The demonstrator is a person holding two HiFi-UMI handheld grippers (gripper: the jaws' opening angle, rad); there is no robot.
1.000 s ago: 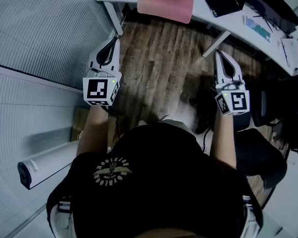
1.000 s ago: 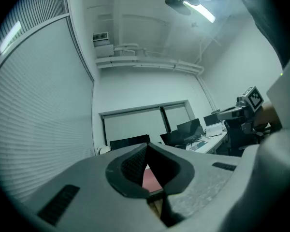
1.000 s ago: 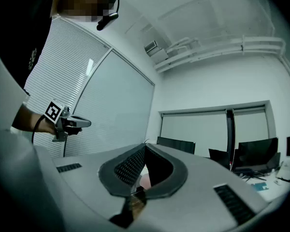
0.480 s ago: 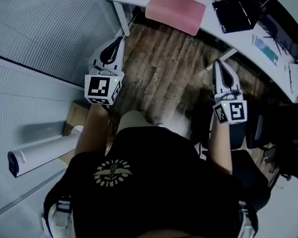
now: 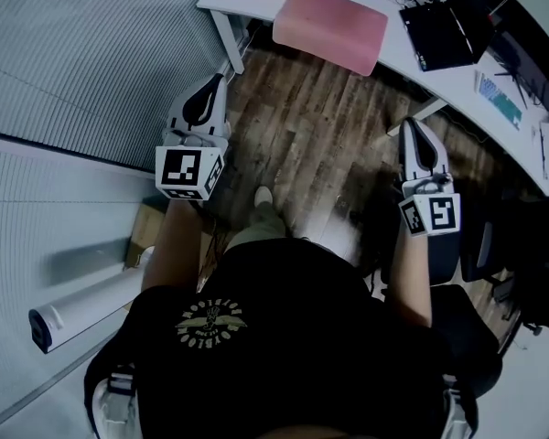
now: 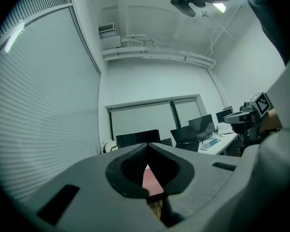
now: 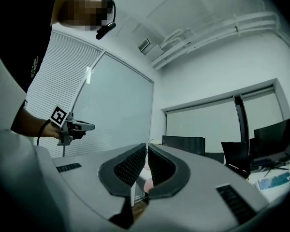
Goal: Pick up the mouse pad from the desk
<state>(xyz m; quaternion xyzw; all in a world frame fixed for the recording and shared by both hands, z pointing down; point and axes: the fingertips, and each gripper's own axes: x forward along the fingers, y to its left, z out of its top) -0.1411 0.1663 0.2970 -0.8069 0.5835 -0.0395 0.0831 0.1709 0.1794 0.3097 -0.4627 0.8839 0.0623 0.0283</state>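
The pink mouse pad [image 5: 331, 28] lies flat on the white desk [image 5: 398, 55], overhanging its near edge. Both grippers are held level over the wooden floor, short of the desk. My left gripper [image 5: 217, 80] is shut and empty, with its tip pointing at the desk's left end. My right gripper [image 5: 411, 123] is also shut and empty, below the desk's middle. In the left gripper view a strip of the pink pad [image 6: 152, 181] shows behind the closed jaws [image 6: 147, 148]. The jaws in the right gripper view [image 7: 146, 148] meet at the tip with nothing between them.
A black laptop [image 5: 444, 30] lies right of the pad and a keyboard [image 5: 501, 99] further right. A white desk leg [image 5: 229, 39] stands near my left gripper. A white cylinder [image 5: 87, 307] and a cardboard box [image 5: 146, 231] lie on the floor at left. A dark chair [image 5: 471, 337] is at right.
The person has stepped toward the desk. Both grippers moved forward with them, still shut. The desk and pink pad sit lower and nearer in the head view.
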